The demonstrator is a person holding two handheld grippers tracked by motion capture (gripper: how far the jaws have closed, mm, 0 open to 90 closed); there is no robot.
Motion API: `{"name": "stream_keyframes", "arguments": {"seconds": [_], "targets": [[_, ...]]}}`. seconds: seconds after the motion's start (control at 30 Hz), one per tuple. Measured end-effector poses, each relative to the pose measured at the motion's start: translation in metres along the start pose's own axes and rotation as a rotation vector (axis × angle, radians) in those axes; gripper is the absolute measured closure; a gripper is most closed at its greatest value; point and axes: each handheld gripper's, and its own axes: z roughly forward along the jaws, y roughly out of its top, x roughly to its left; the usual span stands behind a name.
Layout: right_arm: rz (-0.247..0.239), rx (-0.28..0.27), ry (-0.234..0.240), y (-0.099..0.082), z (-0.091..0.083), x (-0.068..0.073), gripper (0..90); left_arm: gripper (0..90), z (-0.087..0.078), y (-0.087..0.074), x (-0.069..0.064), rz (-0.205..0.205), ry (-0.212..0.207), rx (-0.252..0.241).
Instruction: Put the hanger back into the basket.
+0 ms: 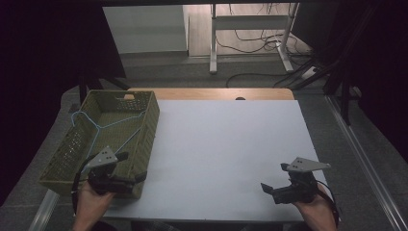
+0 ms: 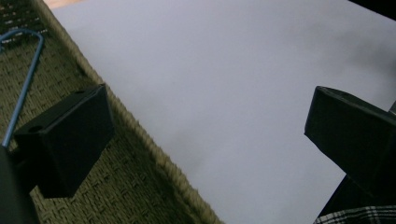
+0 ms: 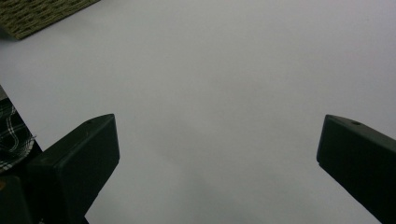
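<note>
Basket (image 1: pixel 144 120), woven olive, sits at approx 9 o'clock on desk (image 1: pixel 226 144) w/ a blue wire hanger (image 1: pixel 103 127) lying inside it. Left gripper (image 1: pixel 132 168) hovers at basket's near right corner, approx 7 o'clock, jaws spread wide w/ nothing between them; in left gripper view one jaw is over the basket interior, the other over bare desk. Right gripper (image 1: pixel 274 178) at approx 5 o'clock, well apart from basket, jaws likewise wide and empty above desk surface.

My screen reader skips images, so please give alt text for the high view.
A blue wire hanger lies in a woven basket at the white table's left edge. The open left gripper hovers over the basket's near corner; the open right gripper is near right.
</note>
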Motion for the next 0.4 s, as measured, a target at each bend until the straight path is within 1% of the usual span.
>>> {"name": "stream_keyframes", "arguments": {"seconds": [0.07,0.1,0.13,0.17,0.23,0.4], "targets": [[-0.001,-0.002,0.001,-0.002,0.001,0.000,0.0,1.5,0.003,-0.004,0.000,0.004,0.017,0.007],[-0.002,0.007,-0.003,-0.004,0.003,0.001,0.0,1.6,0.006,-0.007,0.000,0.009,0.033,0.023],[-0.002,0.007,-0.003,-0.004,0.003,0.001,0.0,1.5,0.006,-0.007,0.000,0.009,0.033,0.023],[-0.002,0.010,-0.004,-0.005,0.004,0.001,0.0,1.5,0.007,-0.009,0.000,0.012,0.042,0.029],[-0.008,0.028,-0.007,-0.007,0.007,0.000,0.0,1.5,0.010,-0.012,0.001,0.018,0.055,0.046],[-0.011,0.042,-0.004,-0.008,0.009,0.000,0.0,1.6,0.009,-0.012,0.003,0.015,0.053,0.037]]}}
